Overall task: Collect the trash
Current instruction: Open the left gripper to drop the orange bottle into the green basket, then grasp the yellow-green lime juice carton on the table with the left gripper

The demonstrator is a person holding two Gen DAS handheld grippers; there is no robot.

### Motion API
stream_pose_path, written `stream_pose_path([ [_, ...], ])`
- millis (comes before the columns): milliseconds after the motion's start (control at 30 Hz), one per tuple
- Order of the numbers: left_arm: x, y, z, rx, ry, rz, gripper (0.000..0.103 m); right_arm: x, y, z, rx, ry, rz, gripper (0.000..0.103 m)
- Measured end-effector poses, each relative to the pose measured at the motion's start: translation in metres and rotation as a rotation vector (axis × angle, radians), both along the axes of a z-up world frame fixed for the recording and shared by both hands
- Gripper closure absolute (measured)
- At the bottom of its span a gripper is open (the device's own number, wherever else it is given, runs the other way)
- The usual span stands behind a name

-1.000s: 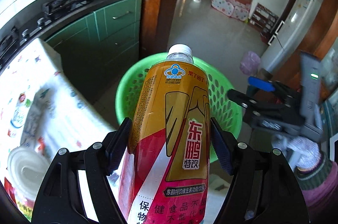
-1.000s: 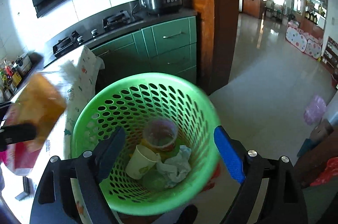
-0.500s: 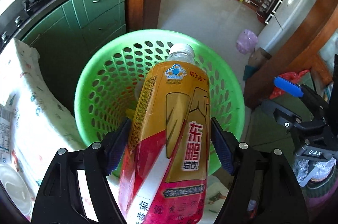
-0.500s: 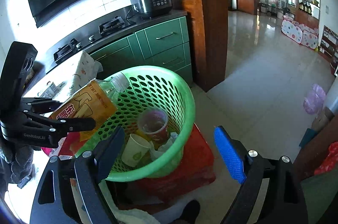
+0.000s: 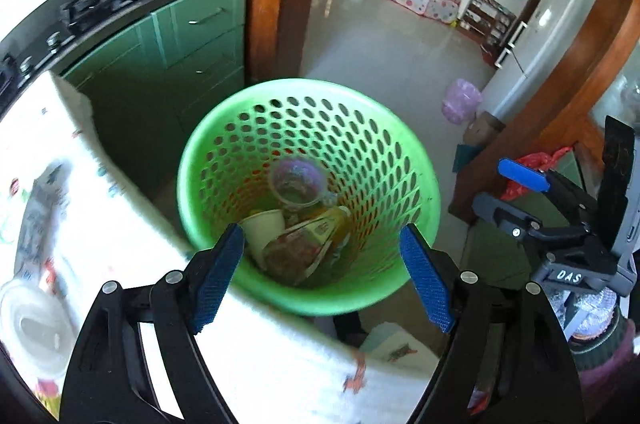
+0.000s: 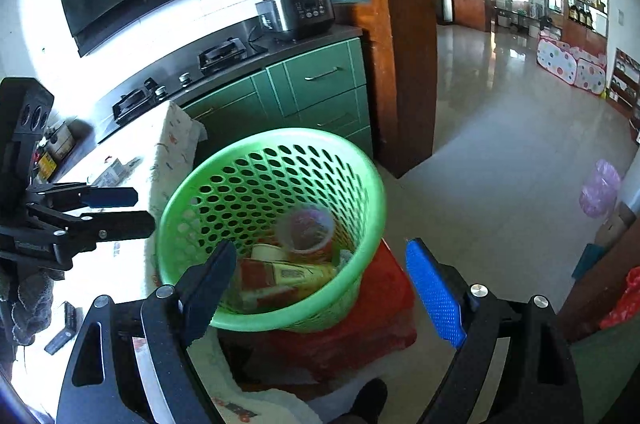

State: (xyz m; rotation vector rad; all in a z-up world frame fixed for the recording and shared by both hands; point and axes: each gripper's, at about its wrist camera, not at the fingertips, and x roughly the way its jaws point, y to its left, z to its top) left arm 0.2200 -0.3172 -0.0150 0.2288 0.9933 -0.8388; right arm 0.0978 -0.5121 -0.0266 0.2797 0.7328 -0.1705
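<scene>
A green perforated basket (image 5: 304,81) stands beside the table's edge. In it lies the yellow and red drink bottle (image 5: 304,248) on its side, with a paper cup (image 5: 264,224) and a clear plastic cup (image 5: 296,183). My left gripper (image 5: 320,230) hovers over the basket's near rim; its jaws are opening with nothing between them. My right gripper (image 6: 320,250) is open and empty above the basket (image 6: 280,133), where the bottle (image 6: 280,278) shows at the bottom. Each gripper appears in the other's view: the left gripper (image 6: 140,208) at the left, the right gripper (image 5: 500,189) at the right.
A white patterned tablecloth (image 5: 100,224) covers the table left of the basket, with a white lidded bowl (image 5: 32,324) on it. The basket rests on something red (image 6: 360,328). Green cabinets (image 6: 320,83), a rice cooker (image 6: 296,11) and a wooden door frame (image 6: 404,43) stand behind. Tiled floor (image 6: 500,143) lies to the right.
The left gripper carried the bottle over the basket, opened, and the bottle dropped in. The right gripper drew back a little, so the basket looks smaller in its view.
</scene>
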Motion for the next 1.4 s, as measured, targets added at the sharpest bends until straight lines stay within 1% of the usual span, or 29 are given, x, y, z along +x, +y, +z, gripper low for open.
stream_pose_path([
  [133, -0.009, 0.033, 0.013, -0.026, -0.028, 0.055, 0.024, -0.002, 0.017, 0.006, 0.006, -0.015, 0.033, 0.018],
  [267, -0.023, 0.070, 0.026, -0.046, -0.075, 0.116, 0.024, -0.001, 0.044, 0.013, 0.006, -0.030, 0.084, 0.018],
  [433, -0.039, 0.121, 0.038, -0.036, -0.130, 0.207, 0.024, 0.004, 0.084, 0.020, 0.005, -0.040, 0.165, 0.018],
  [533, -0.045, 0.154, 0.042, -0.023, -0.149, 0.259, 0.024, 0.007, 0.105, 0.024, 0.005, -0.049, 0.207, 0.015],
  [733, -0.046, 0.216, 0.041, 0.008, -0.166, 0.361, 0.024, 0.015, 0.143, 0.031, 0.008, -0.060, 0.286, 0.014],
  [900, -0.036, 0.262, 0.021, 0.073, -0.150, 0.413, 0.024, 0.022, 0.172, 0.034, 0.007, -0.058, 0.342, 0.013],
  [1000, -0.031, 0.279, 0.007, 0.106, -0.137, 0.430, 0.024, 0.026, 0.186, 0.034, 0.000, -0.052, 0.370, 0.013],
  [1100, -0.026, 0.287, -0.002, 0.128, -0.129, 0.429, 0.023, 0.030, 0.199, 0.035, -0.007, -0.049, 0.397, 0.013],
  [1233, -0.021, 0.286, -0.011, 0.162, -0.127, 0.398, 0.022, 0.037, 0.213, 0.034, -0.014, -0.039, 0.422, 0.013],
  [1400, -0.015, 0.274, -0.020, 0.243, -0.153, 0.342, 0.022, 0.044, 0.222, 0.031, -0.020, -0.023, 0.438, 0.013],
])
